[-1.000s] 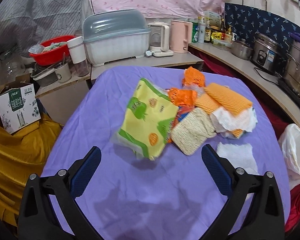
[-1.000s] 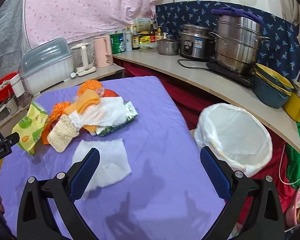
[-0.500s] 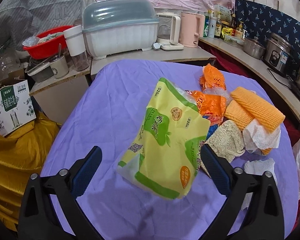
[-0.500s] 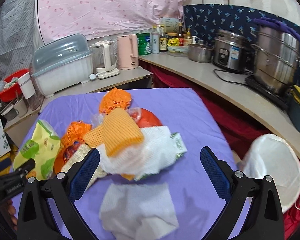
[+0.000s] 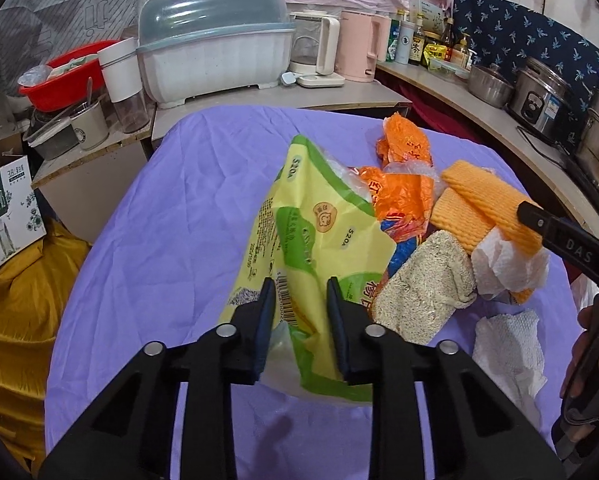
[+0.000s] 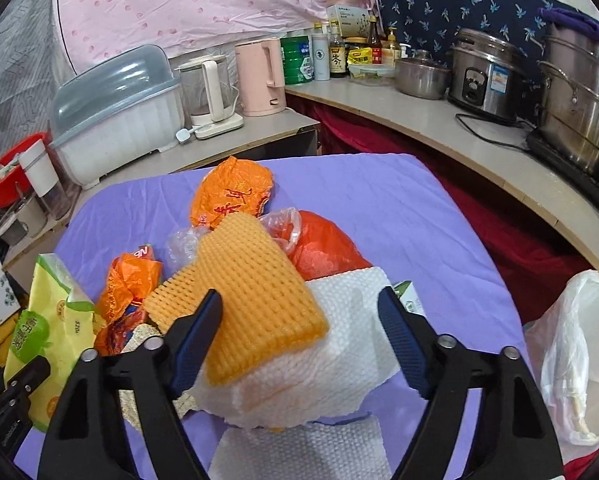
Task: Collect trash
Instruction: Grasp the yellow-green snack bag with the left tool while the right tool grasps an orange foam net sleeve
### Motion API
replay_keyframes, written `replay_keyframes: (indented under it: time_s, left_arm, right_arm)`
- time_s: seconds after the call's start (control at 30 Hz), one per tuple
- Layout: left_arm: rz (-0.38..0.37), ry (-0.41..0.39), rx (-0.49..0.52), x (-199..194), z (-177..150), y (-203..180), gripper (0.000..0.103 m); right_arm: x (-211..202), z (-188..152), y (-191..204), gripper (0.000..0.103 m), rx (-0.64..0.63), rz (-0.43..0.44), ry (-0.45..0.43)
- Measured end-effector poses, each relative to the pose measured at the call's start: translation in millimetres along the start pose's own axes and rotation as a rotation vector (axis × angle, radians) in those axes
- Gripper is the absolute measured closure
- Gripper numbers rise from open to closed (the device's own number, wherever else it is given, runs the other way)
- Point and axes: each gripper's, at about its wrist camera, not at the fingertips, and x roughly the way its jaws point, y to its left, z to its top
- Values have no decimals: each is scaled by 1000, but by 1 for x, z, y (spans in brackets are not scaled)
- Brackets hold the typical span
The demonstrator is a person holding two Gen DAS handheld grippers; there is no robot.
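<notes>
Pinching only the edge of the floppy yellow-green plastic bag (image 5: 319, 236), the left gripper (image 5: 299, 294) could let it slip, while the right gripper (image 6: 299, 320), jaws closing but not yet gripping around the orange ridged foam pad (image 6: 259, 292), might drag the white paper towel (image 6: 339, 360) along.

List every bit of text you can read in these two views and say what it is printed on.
"520A": yellow-green bag, printed three times in the left wrist view.
"DAS": finger of the right hand-held gripper, in the left wrist view.
Barcode digits and fine print on the yellow-green bag: too small.
Characters on the orange wrapper, cardboard box and sauce bottles: not legible.
</notes>
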Motion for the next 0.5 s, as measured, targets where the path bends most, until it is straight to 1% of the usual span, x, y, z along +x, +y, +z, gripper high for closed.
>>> replay_keyframes:
  time_s: [0.03, 0.07, 0.1, 0.13, 0.2, 0.33, 0.5]
  left_arm:
    - [-2, -2, -1, -1, 1, 0, 83]
    - [-5, -6, -3, -3, 1, -1, 84]
    - [-8, -10, -1, -6, 1, -2, 86]
    - [-7, -15, 0, -9, 1, -2, 87]
    - [-12, -28, 4, -15, 2, -3, 89]
    - [-20, -54, 10, -30, 4, -7, 91]
    - [-31, -94, 23, -55, 6, -15, 92]
  right_arm:
    - [0, 0, 0, 49, 0, 7, 1]
    - [-1, -1, 0, 55, 0, 16, 3]
    - [-3, -1, 0, 64, 3, 28, 3]
    - [-4, -1, 0, 70, 7, 33, 2]
    - [-11, 0, -1, 78, 17, 53, -9]
    - [-26, 2, -3, 90, 27, 84, -26]
    - [-55, 4, -8, 92, 36, 95, -77]
